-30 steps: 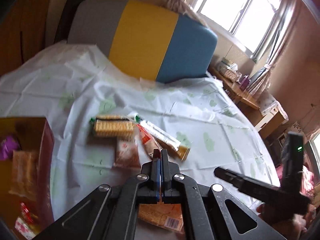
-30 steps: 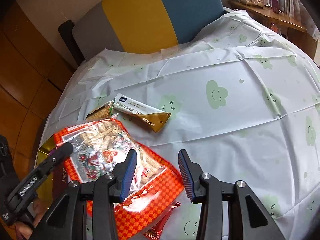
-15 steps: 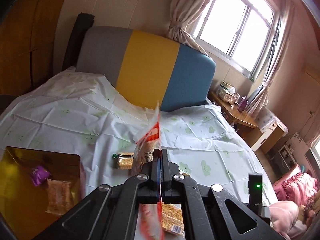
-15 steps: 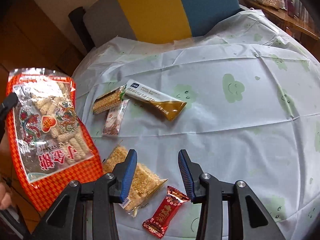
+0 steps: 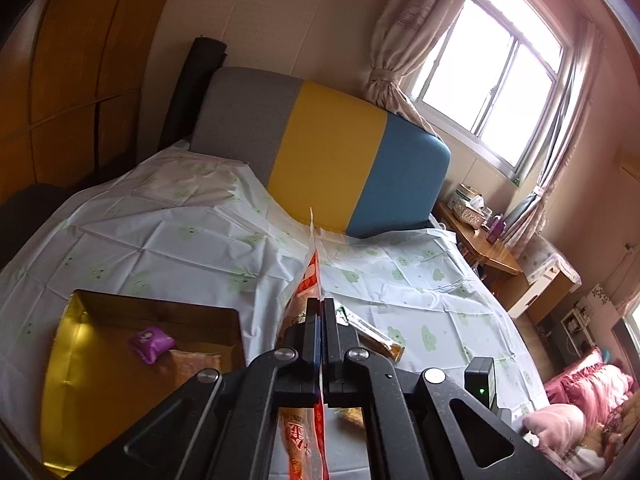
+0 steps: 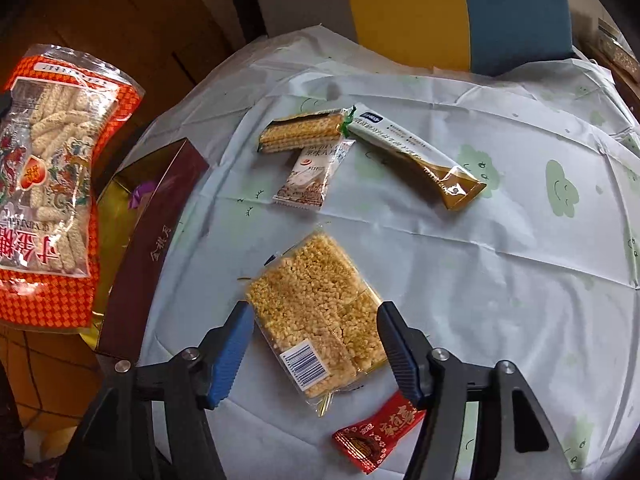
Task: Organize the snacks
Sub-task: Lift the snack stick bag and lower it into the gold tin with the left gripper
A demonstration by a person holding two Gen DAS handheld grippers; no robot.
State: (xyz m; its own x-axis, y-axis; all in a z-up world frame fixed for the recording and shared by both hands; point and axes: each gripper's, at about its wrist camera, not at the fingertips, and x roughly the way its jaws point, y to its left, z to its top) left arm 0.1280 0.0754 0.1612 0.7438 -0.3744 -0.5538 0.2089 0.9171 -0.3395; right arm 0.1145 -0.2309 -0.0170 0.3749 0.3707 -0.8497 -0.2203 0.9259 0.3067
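White cloth printed with green clouds covers the bench [image 6: 460, 264], with a grey, yellow and blue headboard [image 5: 320, 152] behind it.

Only the left wrist view shows the window [image 5: 492, 92], the curtains and a wooden side table; there the left claw [image 5: 321, 312] is clamped tight on the edge of the orange snack bag [image 5: 314, 272], seen edge-on, which blocks the bench straight ahead. Left of that claw lies the open gold-lined box [image 5: 80, 368] holding a purple packet [image 5: 151, 344].

Only the right wrist view shows the orange snack bag's [image 6: 48, 184] face, hanging in the air far left of the right claw [image 6: 316, 344], above the box [image 6: 156, 240]. The right claw's jaws have just been opening and stand apart, one on each side of the rice-crisp packet [image 6: 316, 312] without pressing it. Beyond it lie a wafer pack [image 6: 300, 132], a small white sachet [image 6: 312, 176] and a long white-and-brown bar [image 6: 416, 160]. A red candy wrapper [image 6: 376, 436] lies beside the right finger.
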